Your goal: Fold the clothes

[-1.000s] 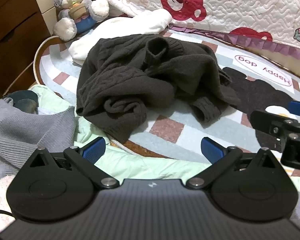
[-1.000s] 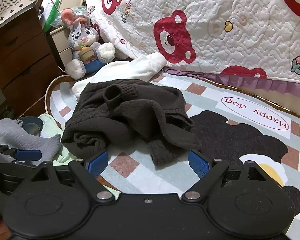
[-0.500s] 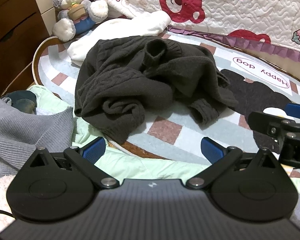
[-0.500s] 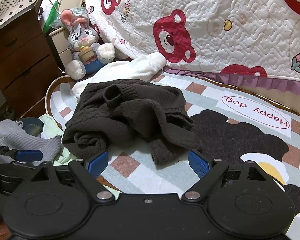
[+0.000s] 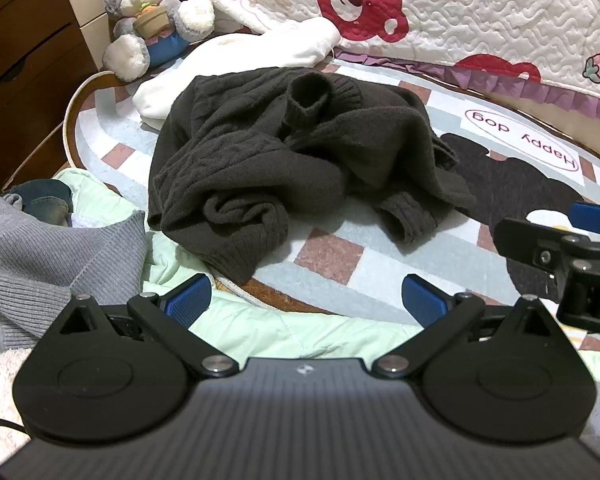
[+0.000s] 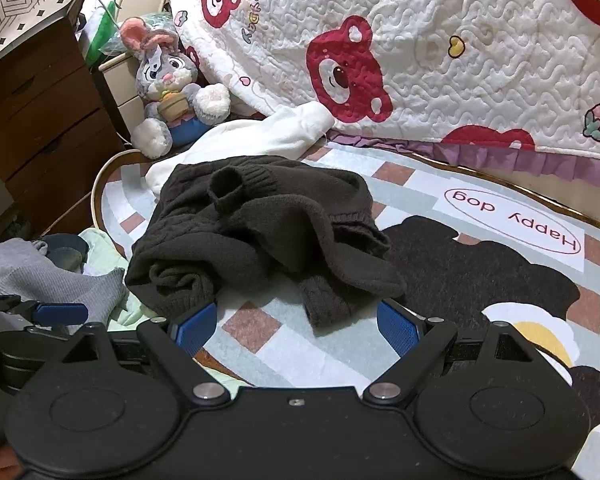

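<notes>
Spread over the floor: a rug (image 6: 440, 208) printed with a dark bear shape and, near its far edge, an oval label reading "Happy dog", upside down from both cameras. Behind the rug's far edge, a white quilt (image 6: 440, 52) with red bears, strawberries and the words "HappyDay". Crumpled on the left half of the rug: a dark brown knit sweater (image 5: 284, 160), long axis running roughly left to right, ribbed collar standing up toward the far edge, one ribbed cuff pointing at the near edge. Under its far-left part, a white garment (image 5: 240, 60). Off the rug's near-left edge, a pale green garment (image 5: 260, 328) and a grey ribbed knit (image 5: 48, 248). At the far-left corner, a plush rabbit (image 6: 172, 92) sitting upright.

Low in front of the sweater, just short of it: left gripper (image 5: 304, 300) and right gripper (image 6: 296, 326), fingers of each spread wide, nothing between them. Compared with a second ago, sweater slightly nearer and larger in both views; otherwise unchanged, still not touched.
</notes>
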{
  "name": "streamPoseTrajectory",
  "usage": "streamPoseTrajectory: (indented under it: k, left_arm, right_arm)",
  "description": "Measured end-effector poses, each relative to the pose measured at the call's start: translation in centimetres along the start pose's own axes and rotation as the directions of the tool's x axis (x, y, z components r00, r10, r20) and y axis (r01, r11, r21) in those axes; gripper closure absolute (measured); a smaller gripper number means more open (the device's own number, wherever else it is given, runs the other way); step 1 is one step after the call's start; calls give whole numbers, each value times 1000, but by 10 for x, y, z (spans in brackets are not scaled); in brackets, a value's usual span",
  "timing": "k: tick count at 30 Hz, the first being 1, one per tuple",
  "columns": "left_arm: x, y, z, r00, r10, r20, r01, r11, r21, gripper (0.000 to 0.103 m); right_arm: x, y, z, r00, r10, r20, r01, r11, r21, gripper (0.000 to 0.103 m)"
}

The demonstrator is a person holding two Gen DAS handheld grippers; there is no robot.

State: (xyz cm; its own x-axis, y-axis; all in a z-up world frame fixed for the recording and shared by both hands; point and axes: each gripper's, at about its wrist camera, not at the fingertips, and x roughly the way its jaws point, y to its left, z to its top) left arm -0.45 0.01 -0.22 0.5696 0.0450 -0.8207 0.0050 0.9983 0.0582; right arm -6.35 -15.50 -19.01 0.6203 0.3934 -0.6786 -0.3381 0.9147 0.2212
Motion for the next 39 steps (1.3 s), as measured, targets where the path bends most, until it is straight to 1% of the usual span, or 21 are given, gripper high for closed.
streamPoseTrajectory:
  k: [32, 35, 39]
  left_arm:
    - [3, 3, -4, 1000, -2, -23, 2, 1000, 1, 0]
    - [2, 2, -4, 1000, -7, -20, 7, 1000, 5, 0]
    - [5, 2, -7, 1000, 8, -9, -8, 1000, 11, 0]
  right_arm:
    - [2, -3, -3, 1000, 10, -13, -10, 1000, 10, 13]
    - [2, -4, -4, 1000, 9, -12, -8, 1000, 13, 13]
    - [6, -5, -6, 1000, -6, -17, 7, 1000, 14, 13]
